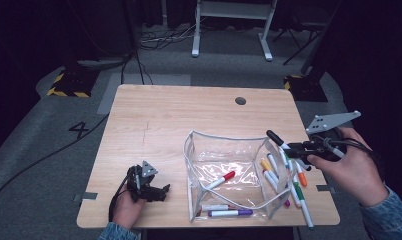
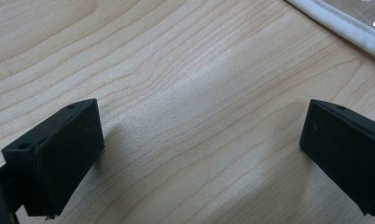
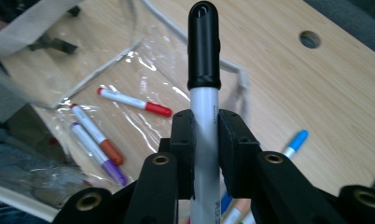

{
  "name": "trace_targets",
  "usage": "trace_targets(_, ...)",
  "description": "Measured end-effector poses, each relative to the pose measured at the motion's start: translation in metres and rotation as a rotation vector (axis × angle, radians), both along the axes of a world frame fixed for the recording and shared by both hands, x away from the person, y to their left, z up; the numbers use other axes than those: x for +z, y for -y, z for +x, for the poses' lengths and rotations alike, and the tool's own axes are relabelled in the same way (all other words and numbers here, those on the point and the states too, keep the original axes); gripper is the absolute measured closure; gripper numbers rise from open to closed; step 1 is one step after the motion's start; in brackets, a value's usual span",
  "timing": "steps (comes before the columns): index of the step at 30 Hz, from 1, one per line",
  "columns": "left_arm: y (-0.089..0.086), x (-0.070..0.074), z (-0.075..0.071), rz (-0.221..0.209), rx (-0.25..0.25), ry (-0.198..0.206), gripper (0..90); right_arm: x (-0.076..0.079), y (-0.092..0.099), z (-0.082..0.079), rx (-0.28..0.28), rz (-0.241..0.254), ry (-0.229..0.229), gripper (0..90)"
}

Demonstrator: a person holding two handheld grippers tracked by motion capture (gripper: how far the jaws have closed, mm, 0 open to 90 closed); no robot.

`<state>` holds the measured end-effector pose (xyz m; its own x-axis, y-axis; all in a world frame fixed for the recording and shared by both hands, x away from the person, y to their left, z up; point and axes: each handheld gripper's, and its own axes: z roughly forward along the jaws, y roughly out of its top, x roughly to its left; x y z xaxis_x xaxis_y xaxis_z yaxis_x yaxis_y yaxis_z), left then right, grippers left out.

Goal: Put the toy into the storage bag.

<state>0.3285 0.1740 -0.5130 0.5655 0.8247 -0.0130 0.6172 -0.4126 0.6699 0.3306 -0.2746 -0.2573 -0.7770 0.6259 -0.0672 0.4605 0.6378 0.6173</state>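
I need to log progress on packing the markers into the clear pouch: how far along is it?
Done: three markers, red-capped, brown-capped and purple-capped, lie in the clear plastic pouch. In hand: the right tongs grip a black-capped white marker, raised over the table. Left: a cluster of coloured markers beside the pouch. The left tongs rest open on the wooden table.

A recording lab or studio, dark all around. One wooden table [image 1: 154, 120] stands on grey carpet, hazard-striped bases [image 1: 69, 85] at the far left, cables [image 1: 159, 37] trailing, a white frame [image 1: 234, 20] beyond.
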Motion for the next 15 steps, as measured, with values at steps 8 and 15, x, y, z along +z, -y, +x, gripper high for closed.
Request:
trace_targets(8,0.000,0.000,0.000,0.001,0.000,0.003,0.0,-0.002,-0.032,-0.005,0.118,-0.002,-0.028,77.2)
trace_targets(15,0.000,0.000,0.000,0.001,0.000,0.003,0.0,-0.017,-0.062,-0.008,0.244,-0.034,-0.069,77.2)
